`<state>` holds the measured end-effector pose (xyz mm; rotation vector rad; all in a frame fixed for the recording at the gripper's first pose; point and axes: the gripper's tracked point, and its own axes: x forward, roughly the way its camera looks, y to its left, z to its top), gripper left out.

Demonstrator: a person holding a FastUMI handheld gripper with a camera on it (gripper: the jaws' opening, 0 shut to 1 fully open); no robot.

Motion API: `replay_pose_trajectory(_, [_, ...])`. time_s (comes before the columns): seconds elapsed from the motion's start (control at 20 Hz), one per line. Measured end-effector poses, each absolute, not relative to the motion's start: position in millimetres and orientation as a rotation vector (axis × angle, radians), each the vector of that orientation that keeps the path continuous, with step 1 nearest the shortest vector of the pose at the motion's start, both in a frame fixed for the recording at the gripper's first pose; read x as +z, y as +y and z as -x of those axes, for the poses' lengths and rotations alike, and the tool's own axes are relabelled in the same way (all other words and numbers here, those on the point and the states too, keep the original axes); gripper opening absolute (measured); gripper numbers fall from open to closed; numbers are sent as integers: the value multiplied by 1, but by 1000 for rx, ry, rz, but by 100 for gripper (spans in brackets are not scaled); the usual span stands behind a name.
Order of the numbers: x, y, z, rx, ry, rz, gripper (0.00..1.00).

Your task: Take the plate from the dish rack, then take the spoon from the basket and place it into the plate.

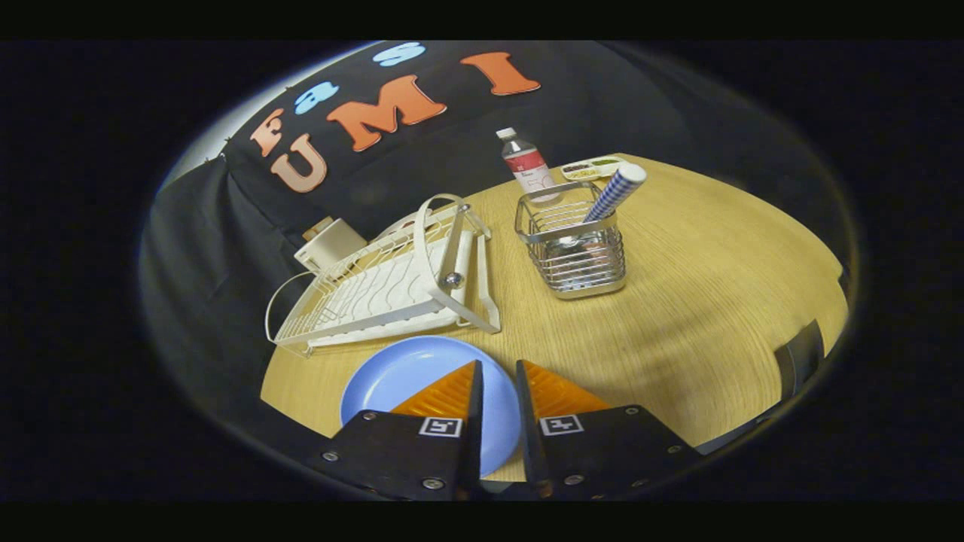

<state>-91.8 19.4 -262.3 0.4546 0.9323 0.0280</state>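
Note:
A light blue plate [422,376] lies low over the wooden table [700,301], just in front of the white dish rack [384,282]. My gripper [498,365] holds the plate by its right rim: one finger reaches over the plate's inside, the other stands outside the rim, and only a narrow gap is left between them. Beyond the fingers, to the right of the rack, a wire basket [572,256] holds the spoon [614,192]. Its blue-and-white checked handle leans out to the right.
A small bottle [526,162] with a red label stands behind the basket, and a flat little tray [595,167] lies beside it. A white box [331,241] sits at the rack's far end. Bare table stretches right of the basket and fingers.

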Motion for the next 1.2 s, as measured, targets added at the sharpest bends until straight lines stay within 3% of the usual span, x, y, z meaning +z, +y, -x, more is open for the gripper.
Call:
replay_pose_trajectory(0.15, [-246, 6, 79, 21, 821, -420, 23])
replay_pose_trajectory(0.4, [-210, -37, 58, -32, 596, -295, 42])
replay_pose_trajectory(0.7, [-189, -84, 34, -134, 425, -180, 50])
replay_pose_trajectory(0.85, [-200, -88, 27, -142, 436, -165, 49])
replay_pose_trajectory(1.2, [-216, -84, 0, -155, 436, -157, 28])
